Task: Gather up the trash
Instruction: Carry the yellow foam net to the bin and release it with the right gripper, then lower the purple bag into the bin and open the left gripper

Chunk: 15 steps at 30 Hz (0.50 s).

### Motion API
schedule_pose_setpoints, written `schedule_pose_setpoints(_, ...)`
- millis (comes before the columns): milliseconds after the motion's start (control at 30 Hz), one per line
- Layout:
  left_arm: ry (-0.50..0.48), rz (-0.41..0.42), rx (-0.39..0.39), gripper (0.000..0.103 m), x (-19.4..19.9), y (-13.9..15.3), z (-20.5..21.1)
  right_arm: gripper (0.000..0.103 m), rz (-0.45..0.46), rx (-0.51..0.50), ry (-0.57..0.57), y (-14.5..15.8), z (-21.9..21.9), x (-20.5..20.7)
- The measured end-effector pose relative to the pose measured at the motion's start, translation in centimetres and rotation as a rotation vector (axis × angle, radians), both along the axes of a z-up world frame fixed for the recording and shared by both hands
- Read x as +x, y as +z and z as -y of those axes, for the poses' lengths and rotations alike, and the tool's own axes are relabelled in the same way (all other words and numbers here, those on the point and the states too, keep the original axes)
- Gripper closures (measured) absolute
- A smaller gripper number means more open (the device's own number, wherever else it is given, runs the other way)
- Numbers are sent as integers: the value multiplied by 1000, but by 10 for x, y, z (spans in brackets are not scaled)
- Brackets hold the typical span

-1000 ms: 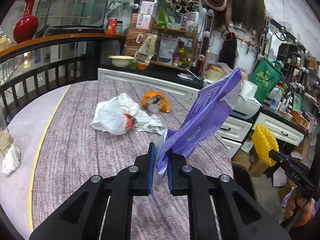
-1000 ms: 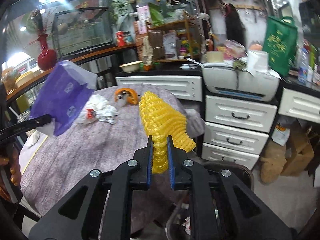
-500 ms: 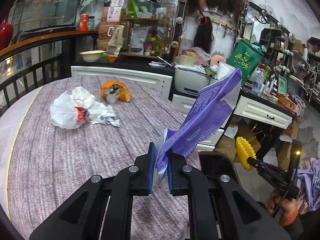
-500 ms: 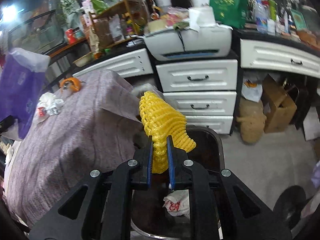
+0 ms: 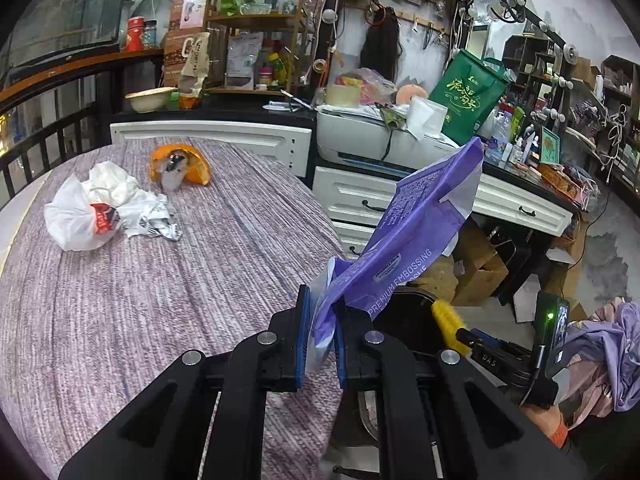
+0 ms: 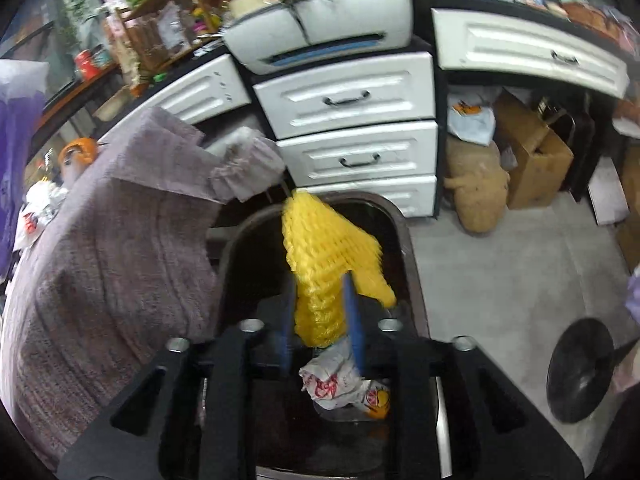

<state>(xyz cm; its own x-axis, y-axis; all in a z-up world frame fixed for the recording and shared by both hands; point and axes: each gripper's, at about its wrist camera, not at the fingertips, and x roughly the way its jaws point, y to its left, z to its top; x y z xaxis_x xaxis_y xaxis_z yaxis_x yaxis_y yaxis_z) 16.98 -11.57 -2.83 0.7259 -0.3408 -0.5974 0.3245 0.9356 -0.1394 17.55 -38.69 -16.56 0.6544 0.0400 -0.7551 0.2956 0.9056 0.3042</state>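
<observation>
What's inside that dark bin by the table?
The bin holds crumpled white wrappers with red print. The gripper and yellow foam net cover the rest.

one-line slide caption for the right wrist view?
Right gripper, jaws just opening, releases yellow foam fruit net over dark trash bin.

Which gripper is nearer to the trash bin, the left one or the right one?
Right. The right gripper hangs directly over the bin, its fingers just opened around the yellow net. The left gripper is over the table edge, clamping a purple bag.
</observation>
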Motion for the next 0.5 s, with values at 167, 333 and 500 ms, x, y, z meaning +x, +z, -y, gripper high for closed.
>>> schedule_pose_setpoints(167, -29, -11, 14, 91, 2, -4, 14, 27, 24, -13, -59, 6, 8, -13)
schedule_pose_setpoints(333, -63, -21, 27, 91, 1, -9, 32, 24, 82, -41, -110, 30, 17, -32)
schedule_pose_setpoints(500, -94, -52, 25, 91, 3, -18, 46, 17, 153, -87, -164, 57, 24, -47)
